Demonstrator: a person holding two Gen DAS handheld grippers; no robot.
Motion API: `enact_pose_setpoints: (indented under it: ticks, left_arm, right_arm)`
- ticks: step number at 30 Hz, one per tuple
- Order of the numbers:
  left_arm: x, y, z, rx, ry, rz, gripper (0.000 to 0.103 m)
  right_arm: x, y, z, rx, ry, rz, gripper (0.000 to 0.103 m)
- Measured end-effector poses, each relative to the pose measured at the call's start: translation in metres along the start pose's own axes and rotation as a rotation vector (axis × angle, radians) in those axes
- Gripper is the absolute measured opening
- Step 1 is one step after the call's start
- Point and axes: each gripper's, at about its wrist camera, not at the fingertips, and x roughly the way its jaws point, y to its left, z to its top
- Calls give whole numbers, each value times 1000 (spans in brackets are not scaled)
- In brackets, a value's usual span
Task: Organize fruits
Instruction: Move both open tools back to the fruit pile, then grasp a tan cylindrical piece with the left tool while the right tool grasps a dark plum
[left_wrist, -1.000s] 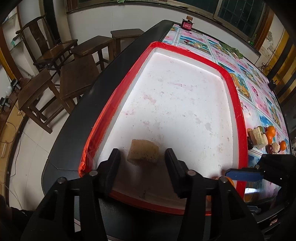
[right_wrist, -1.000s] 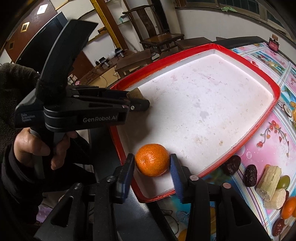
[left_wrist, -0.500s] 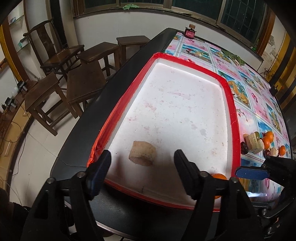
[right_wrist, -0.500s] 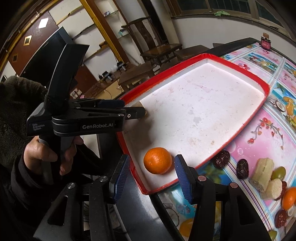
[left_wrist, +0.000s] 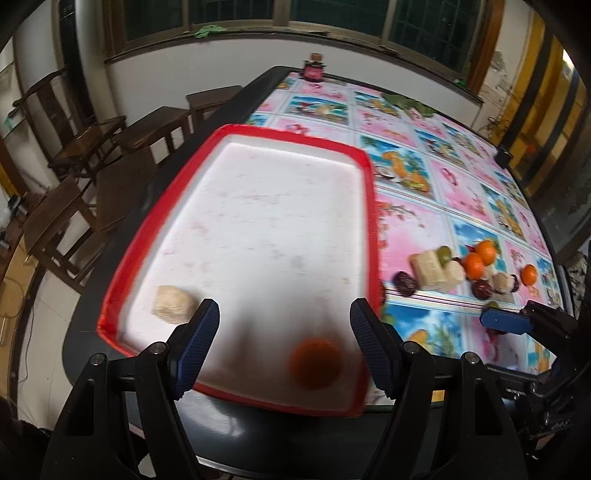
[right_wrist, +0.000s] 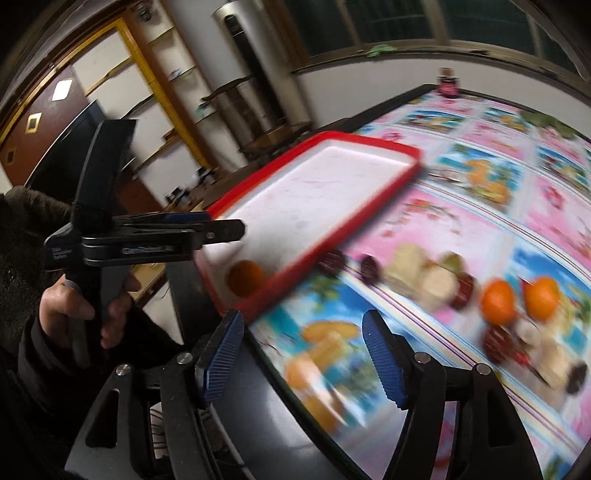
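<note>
We see a round orange (left_wrist: 315, 364) lying in the near right corner of the red-rimmed white tray (left_wrist: 369, 206), blurred but plainly whole and bright. A pale, rough chunk of sugarcane (left_wrist: 172, 305) lies in the near left corner, well apart from it. Our left gripper (left_wrist: 284, 345) hangs above the near end of the tray with its fingers spread wide and empty. Our right gripper (right_wrist: 303, 360) is likewise spread and empty, over the flowered tablecloth (right_wrist: 535, 206), near the loose pile of fruit (right_wrist: 496, 301).
</note>
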Motion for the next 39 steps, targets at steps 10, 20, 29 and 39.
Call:
enact_pose_setpoints:
  ticks: [10, 20, 29, 39]
  left_arm:
    - [5, -69, -8, 82, 27, -138, 73]
    - [20, -110, -10, 156, 68, -188, 73]
    - [29, -113, 12, 153, 29, -183, 65]
    - [73, -116, 42, 102, 95, -190, 40]
  right_arm:
    - [-52, -61, -35, 122, -69, -147, 69]
    - [-70, -80, -54, 149, -86, -238, 60]
    - [-65, -85, -64, 156, -69, -259, 44]
    - [-57, -91, -68, 163, -51, -285, 38]
